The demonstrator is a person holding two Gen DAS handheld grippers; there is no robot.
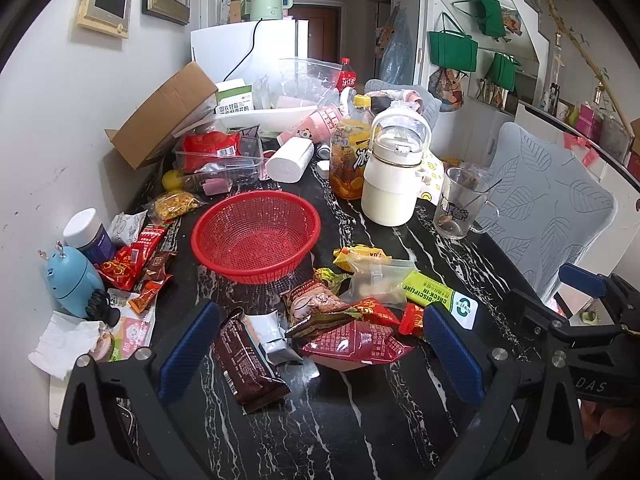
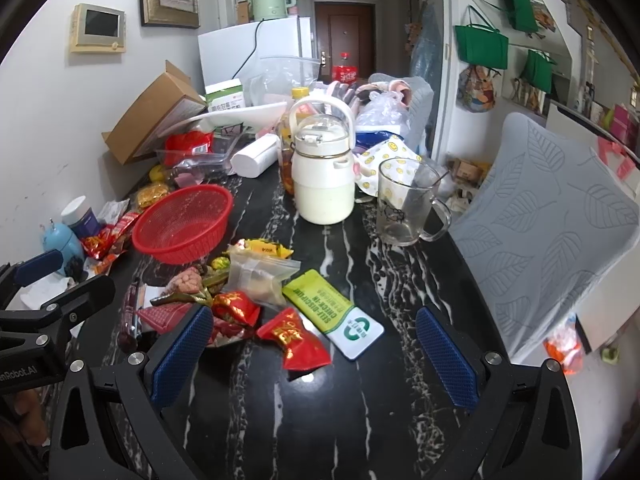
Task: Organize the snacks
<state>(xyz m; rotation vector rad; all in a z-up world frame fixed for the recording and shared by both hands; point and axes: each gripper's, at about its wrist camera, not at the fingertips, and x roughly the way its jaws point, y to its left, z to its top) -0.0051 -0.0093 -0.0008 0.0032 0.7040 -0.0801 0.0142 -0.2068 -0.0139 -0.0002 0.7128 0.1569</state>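
While both tongs are held spread and empty above the near edge of the desk [image 1: 360, 432], no snack has yet been gripped; the left tongs [image 1: 320, 354] are aimed at the loose heap of snack packets [image 1: 340, 320] lying near and just right of the red basket [image 1: 256, 236], which is seen to be empty; the right tongs [image 2: 316, 360] are poised around a red sweet packet [image 2: 296, 340], beside a green and white card [image 2: 332, 312]; more packets [image 1: 136, 260] are scattered to the left of the basket. The step is judged to be the first pick; a single packet should be chosen, its edge straddled by both pads, and the closure made low against the desk so that neighbours are not dragged; the white jug [image 1: 394, 176] and glass mug [image 1: 460, 204] further off should be avoided.
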